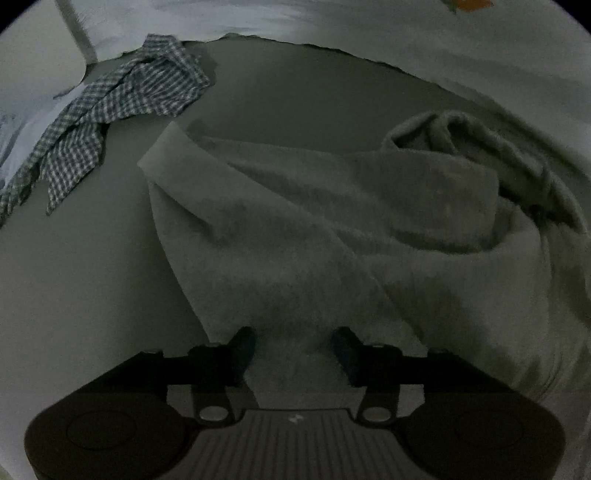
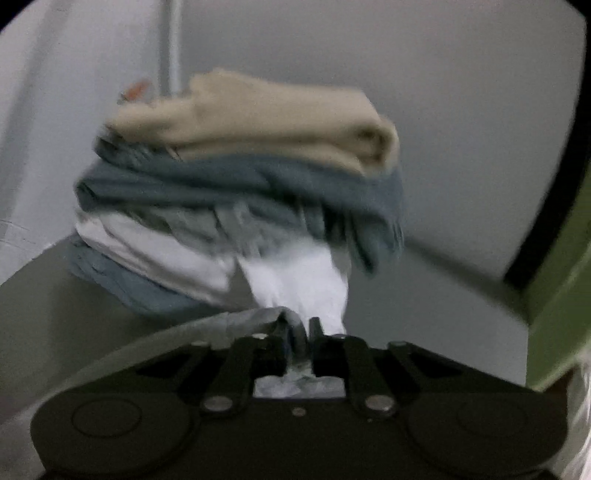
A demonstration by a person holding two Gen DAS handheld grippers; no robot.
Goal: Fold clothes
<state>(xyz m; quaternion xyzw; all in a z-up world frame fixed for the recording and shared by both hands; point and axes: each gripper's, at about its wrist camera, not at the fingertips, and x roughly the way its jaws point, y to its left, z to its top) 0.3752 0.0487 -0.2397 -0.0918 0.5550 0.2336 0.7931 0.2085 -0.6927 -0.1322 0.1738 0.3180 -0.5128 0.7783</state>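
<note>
A thick grey fleece garment (image 1: 314, 221) lies crumpled on the grey table (image 1: 74, 277) in the left wrist view, one cuffed end toward the upper left. My left gripper (image 1: 295, 343) hangs right over its near edge, open, with fabric under the gap and neither pad pressing it. In the blurred right wrist view my right gripper (image 2: 299, 332) is shut on a bunched fold of white-grey cloth (image 2: 299, 280). That cloth runs up into a stack of folded clothes, with a beige piece (image 2: 258, 122) on top and a blue-grey piece (image 2: 221, 181) under it.
A blue-and-white checked cloth (image 1: 122, 107) lies rumpled at the table's far left edge, against pale bedding (image 1: 147, 22). A green surface (image 2: 561, 295) stands at the right of the right wrist view. A pale wall (image 2: 443, 110) is behind the stack.
</note>
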